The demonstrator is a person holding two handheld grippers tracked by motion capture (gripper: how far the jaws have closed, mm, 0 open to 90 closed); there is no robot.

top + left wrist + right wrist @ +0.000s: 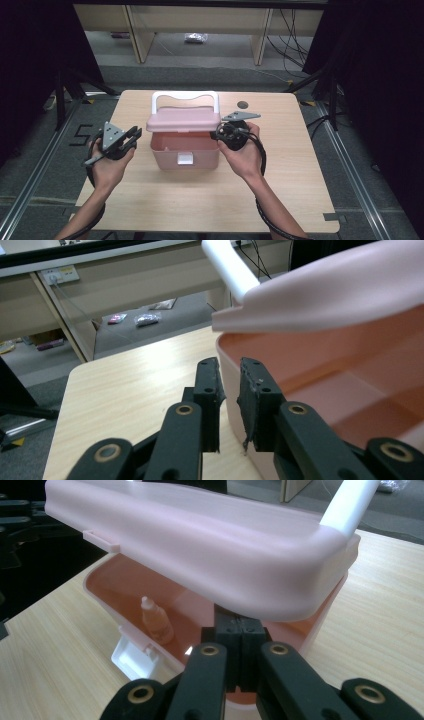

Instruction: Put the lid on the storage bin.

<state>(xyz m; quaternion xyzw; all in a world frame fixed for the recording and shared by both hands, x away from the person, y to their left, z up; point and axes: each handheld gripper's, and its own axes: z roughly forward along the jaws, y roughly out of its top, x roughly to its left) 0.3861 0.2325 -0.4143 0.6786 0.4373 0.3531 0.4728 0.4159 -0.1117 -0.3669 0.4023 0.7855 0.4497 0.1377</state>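
A pink plastic box (170,150) with a white handle (185,95) stands mid-table, its lid (183,120) raised partway. My right gripper (221,133) is at the box's right side. Its jaws are shut and sit under the lid's right edge (280,595), above the box's rim. A small bottle (157,622) with a white cap lies inside the box. A white latch (132,657) hangs on the front wall. My left gripper (136,134) hovers just left of the box and is open. The box's left wall (229,390) shows through the gap between its jaws (229,365), with nothing gripped.
The light wooden table (200,200) has free room in front of the box and on both sides. A dark round hole (242,104) sits behind the right gripper. Beyond the table are wooden desks (200,22), floor cables and black curtains.
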